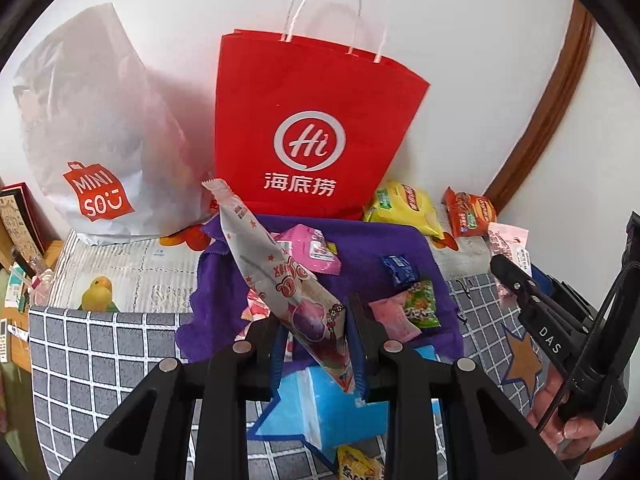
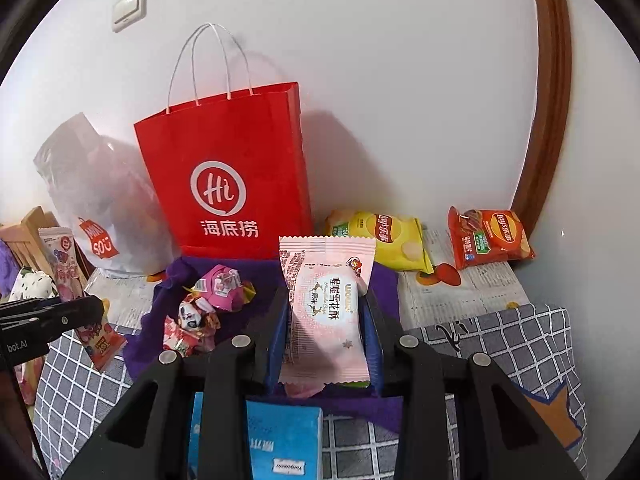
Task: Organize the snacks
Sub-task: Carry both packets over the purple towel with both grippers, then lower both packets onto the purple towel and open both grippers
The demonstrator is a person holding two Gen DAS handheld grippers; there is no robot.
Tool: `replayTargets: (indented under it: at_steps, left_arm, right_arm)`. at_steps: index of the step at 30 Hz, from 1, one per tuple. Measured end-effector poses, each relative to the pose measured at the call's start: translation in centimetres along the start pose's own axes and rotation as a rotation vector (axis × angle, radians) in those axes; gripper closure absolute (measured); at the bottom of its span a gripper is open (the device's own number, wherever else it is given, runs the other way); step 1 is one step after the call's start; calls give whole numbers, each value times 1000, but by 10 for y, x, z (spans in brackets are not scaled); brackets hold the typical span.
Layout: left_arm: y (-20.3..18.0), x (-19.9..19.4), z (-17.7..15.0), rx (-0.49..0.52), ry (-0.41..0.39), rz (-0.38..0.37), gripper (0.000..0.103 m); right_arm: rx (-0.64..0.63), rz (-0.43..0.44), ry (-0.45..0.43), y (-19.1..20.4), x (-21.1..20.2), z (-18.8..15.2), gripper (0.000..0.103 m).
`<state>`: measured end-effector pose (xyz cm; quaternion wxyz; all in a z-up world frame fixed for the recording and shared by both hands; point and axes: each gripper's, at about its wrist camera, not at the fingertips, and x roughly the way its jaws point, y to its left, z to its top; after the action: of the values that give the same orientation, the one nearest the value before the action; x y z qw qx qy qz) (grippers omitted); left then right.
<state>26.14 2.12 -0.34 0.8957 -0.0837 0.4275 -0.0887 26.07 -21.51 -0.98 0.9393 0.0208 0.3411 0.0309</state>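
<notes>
Home room, light switch (image 2: 129, 7), shopping bags (image 1: 316, 128) (wall-side), checked cloth (image 1: 96, 356)

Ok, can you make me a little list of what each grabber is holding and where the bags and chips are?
left tool: shut on a long white snack packet with purple fruit print
right tool: shut on a flat pink snack packet
red paper bag with white handles: upright against the wall
white plastic bag: left of the red one
yellow crisp bag: lying right of the red one
orange crisp bag: farther right
purple cloth: small sweets on it
</notes>
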Motion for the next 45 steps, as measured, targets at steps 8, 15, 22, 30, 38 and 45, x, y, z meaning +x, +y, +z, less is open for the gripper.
replayTargets:
  at_steps: [8,15,22,30,38,45]
  left_arm:
    - [18,22,11,-36,19,5,77]
    - [27,47,16,-54,51,-7,77]
    - [20,79,15,-43,99,-43,77]
    - [6,113,13,-22,168,-90,77]
    - [-4,140,11,-12,225,-106,77]
    - [-11,154,11,-10,254,-117,77]
  right_arm:
    - [-4,2,28,-2,29,4,69]
    - [-9,18,72,0,63,-1,69]
    - [-20,39,126,6,97,-9,69]
    - [-37,57,181,13,128,-20,69]
    - [-71,49,238,14,147,-29,69]
    - [-86,70,237,15,136,-25,59]
